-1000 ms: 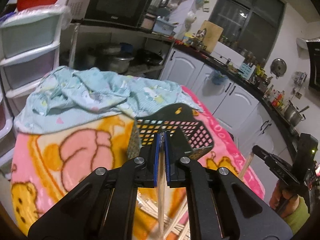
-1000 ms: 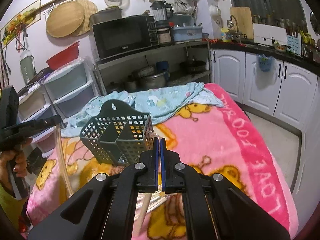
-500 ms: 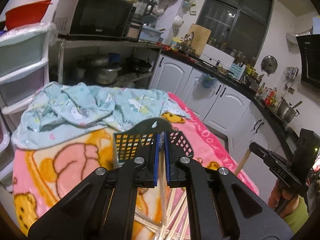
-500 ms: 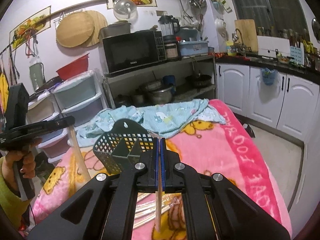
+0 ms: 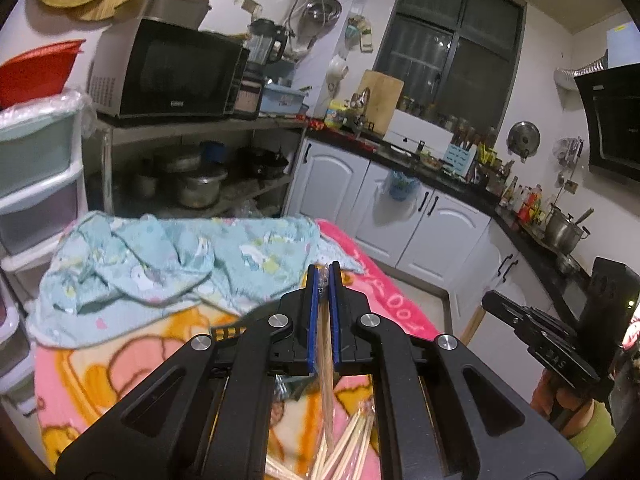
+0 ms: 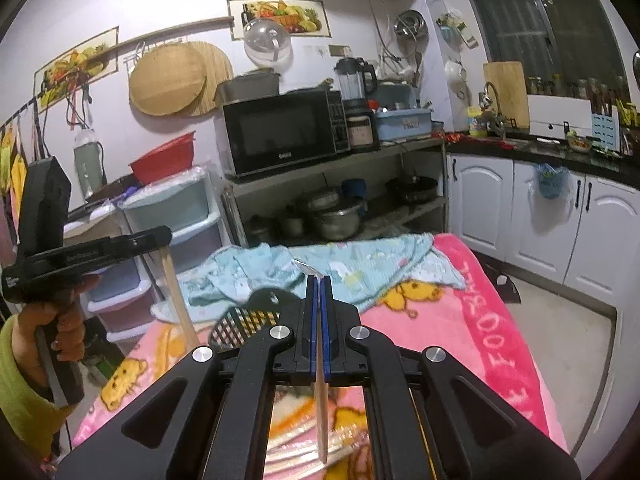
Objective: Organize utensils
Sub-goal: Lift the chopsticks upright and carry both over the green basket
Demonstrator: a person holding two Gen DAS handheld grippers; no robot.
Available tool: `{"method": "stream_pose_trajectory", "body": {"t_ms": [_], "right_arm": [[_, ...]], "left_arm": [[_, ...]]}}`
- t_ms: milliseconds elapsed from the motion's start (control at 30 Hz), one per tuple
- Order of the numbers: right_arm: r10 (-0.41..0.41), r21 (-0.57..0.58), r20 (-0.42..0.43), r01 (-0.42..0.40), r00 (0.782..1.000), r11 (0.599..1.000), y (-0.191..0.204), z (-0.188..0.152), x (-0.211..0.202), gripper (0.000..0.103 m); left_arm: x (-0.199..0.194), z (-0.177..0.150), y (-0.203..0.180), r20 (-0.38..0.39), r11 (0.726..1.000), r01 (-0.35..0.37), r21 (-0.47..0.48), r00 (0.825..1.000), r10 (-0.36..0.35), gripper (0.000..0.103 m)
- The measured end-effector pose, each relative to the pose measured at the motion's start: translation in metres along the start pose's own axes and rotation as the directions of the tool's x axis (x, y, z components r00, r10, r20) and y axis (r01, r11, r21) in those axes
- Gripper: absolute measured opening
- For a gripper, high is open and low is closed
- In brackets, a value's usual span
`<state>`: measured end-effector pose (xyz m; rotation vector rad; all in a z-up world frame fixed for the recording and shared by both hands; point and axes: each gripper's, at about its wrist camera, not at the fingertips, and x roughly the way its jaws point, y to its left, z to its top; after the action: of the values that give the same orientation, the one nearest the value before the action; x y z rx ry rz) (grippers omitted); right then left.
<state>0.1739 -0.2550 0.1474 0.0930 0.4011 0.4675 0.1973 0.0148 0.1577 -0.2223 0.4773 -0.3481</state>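
My left gripper (image 5: pixel 324 277) is shut on a wooden chopstick (image 5: pixel 325 380) that hangs down between its blue pads. Below it lies a loose pile of chopsticks (image 5: pixel 348 448) on the blanket. My right gripper (image 6: pixel 319 280) is shut on another chopstick (image 6: pixel 321 420), also hanging down, above a wrapped bundle of chopsticks (image 6: pixel 296 448). The black mesh utensil basket (image 6: pixel 240 320) stands on the blanket just beyond the fingers, mostly hidden; only a sliver of the basket (image 5: pixel 228 332) shows in the left wrist view. Each view shows the other gripper held up at its side, carrying its stick.
A crumpled light blue cloth (image 5: pixel 160 264) lies at the far end of the pink cartoon blanket (image 6: pixel 480 340). Plastic drawers (image 6: pixel 176 216) and a metal shelf with a microwave (image 6: pixel 280 132) stand behind. White cabinets (image 6: pixel 540 216) line the right side.
Both grippers have risen, each lifting its chopstick off the pile. The basket has sunk lower in both views and is now largely hidden behind the fingers.
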Motion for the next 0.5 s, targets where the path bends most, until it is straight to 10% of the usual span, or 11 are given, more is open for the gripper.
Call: {"method": "stream_pose_trajectory", "body": {"t_ms": [500], "right_arm": [[0.034,-0.084,0.131,-0.023,0.991,0.996,0.034,0.065,0.026,0.002]], "left_arm": [[0.007,0.040,0.000,0.134,0.996,-0.088,0.021,0.987,0.084,0.003]]}}
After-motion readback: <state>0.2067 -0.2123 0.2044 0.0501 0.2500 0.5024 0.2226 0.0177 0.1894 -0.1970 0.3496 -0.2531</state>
